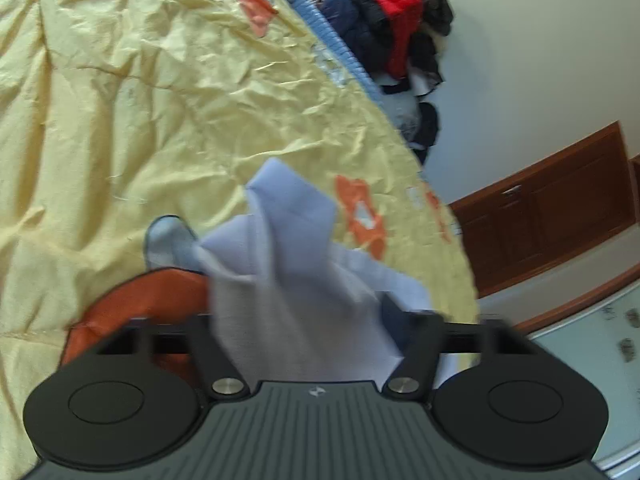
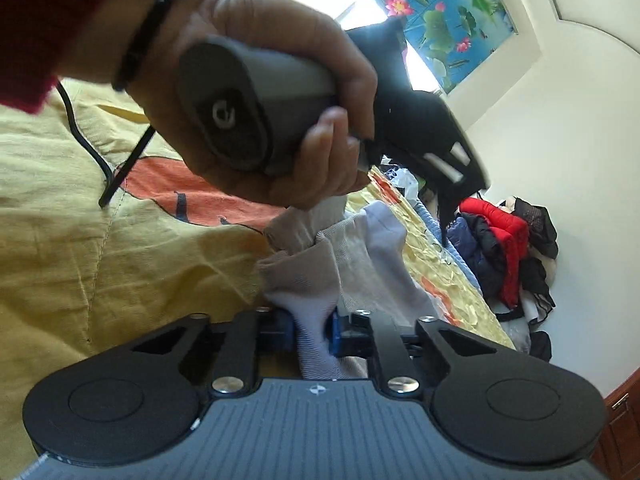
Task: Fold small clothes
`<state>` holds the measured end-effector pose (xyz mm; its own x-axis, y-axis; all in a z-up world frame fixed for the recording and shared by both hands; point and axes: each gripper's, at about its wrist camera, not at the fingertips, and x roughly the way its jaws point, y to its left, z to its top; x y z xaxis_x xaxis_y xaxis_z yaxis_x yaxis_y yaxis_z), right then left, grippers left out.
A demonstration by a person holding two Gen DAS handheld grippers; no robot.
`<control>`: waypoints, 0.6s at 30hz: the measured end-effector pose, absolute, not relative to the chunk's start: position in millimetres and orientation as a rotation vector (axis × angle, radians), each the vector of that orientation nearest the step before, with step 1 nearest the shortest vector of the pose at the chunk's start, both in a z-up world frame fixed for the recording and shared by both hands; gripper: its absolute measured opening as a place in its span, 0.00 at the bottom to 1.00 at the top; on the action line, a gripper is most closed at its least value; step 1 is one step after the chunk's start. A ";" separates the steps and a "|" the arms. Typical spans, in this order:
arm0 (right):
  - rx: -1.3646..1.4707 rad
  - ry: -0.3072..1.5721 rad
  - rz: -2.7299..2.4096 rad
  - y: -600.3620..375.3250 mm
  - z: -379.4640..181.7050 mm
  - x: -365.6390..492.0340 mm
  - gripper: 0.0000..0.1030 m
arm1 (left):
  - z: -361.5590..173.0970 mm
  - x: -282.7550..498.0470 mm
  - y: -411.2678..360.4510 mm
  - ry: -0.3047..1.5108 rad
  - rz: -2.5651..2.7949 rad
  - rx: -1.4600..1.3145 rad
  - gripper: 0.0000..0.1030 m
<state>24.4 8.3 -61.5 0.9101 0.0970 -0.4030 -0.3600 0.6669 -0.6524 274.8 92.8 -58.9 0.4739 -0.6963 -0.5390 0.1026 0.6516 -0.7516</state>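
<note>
A: Where is the garment?

B: The pale lavender sock (image 2: 320,320), a small ribbed piece, hangs above the yellow bedspread (image 2: 80,260). The right gripper (image 2: 312,334) has its jaws clamped on the fabric near the sock's lower end, blue pads pressing in from both sides.

A: And the other end?

B: In the left wrist view the same sock (image 1: 296,280) is bunched in front of the left gripper (image 1: 316,320). Its jaws look closed on the cloth, though the fabric covers the tips (motion blur does not help), so I cannot tell for sure.

A: What else lies near the sock?

B: Above it, a hand (image 2: 280,92) grips the handle of the other tool, a black band on the wrist. Beneath the sock, the bedspread carries orange patches (image 1: 360,216). Beyond the bedspread's far edge, a heap of clothes (image 1: 384,28) with 1 red jacket lies against the white wall, and farther along it a brown wooden cabinet (image 1: 552,200).
</note>
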 end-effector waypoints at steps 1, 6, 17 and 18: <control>-0.787 0.353 0.270 6.7 -59.0 24.0 0.13 | -60.8 275.6 93.9 0.969 -0.520 -0.713 0.29; -0.696 0.354 0.304 -6.2 -45.6 22.7 0.11 | -60.3 273.5 97.3 0.977 -0.457 -0.690 0.10; -0.354 0.339 0.298 -63.4 -5.9 5.0 0.09 | 3.9 241.3 54.2 0.808 -0.400 -0.475 0.09; -0.327 0.335 0.292 -69.7 -2.8 4.2 0.09 | 7.7 239.6 51.2 0.800 -0.399 -0.470 0.09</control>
